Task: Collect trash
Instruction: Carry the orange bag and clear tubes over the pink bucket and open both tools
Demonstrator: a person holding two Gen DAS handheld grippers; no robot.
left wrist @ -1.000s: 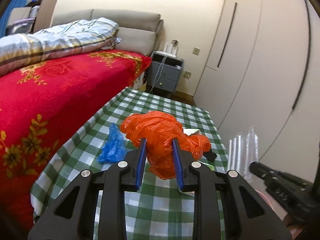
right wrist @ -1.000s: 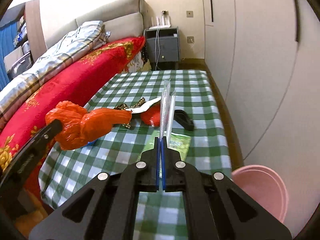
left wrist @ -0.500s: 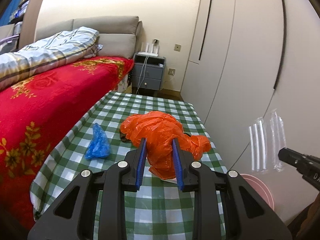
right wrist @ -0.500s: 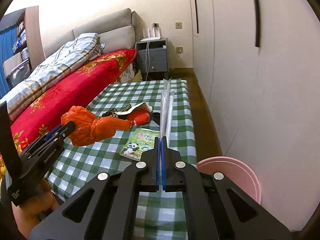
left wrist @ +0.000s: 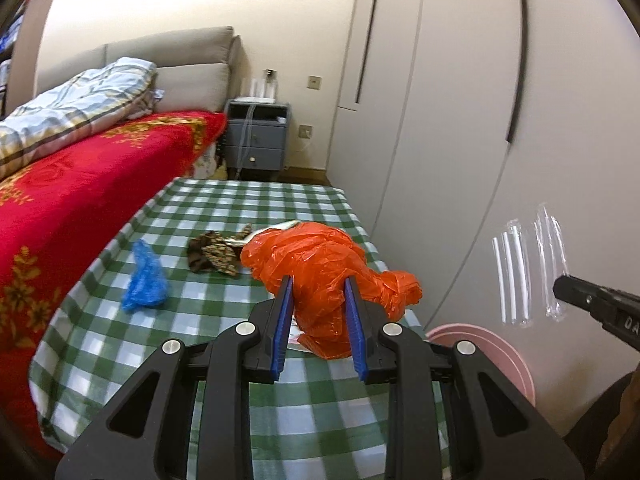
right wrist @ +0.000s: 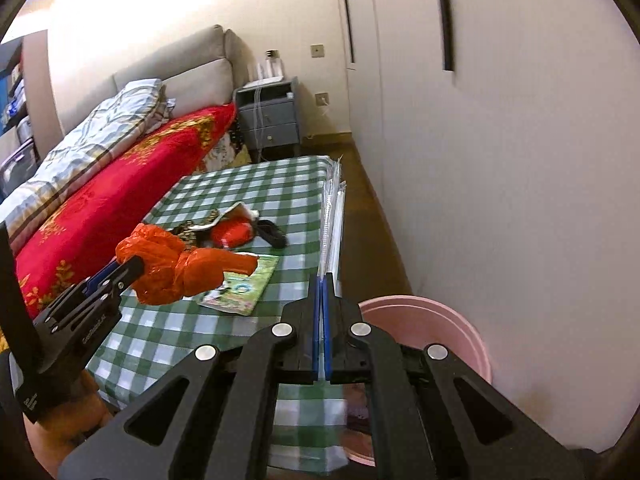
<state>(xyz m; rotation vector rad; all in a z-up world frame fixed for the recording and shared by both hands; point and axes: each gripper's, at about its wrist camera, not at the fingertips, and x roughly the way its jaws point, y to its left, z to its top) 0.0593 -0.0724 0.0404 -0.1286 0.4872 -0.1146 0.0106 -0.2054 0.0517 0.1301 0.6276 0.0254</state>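
Pink bin (right wrist: 440,320) on floor at table (left wrist: 256,200) corner, below and just right of right gripper (right wrist: 322,280); nearer to right than left. Right gripper clenched on clear sleeve (right wrist: 334,216) of straws, long axis running forward along fingers, tips pointing away. Left gripper (left wrist: 318,300) clamped on orange bag (left wrist: 320,260), held above table, knotted tail pointing right toward bin. Blue bag (left wrist: 145,280), wrapper (right wrist: 240,292) unclaimed on cloth. Judged: short drop right and down for sleeve.

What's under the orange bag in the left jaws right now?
Below the orange bag: checkered tablecloth and part of a green packet. The packet's left end is hidden by the bag.
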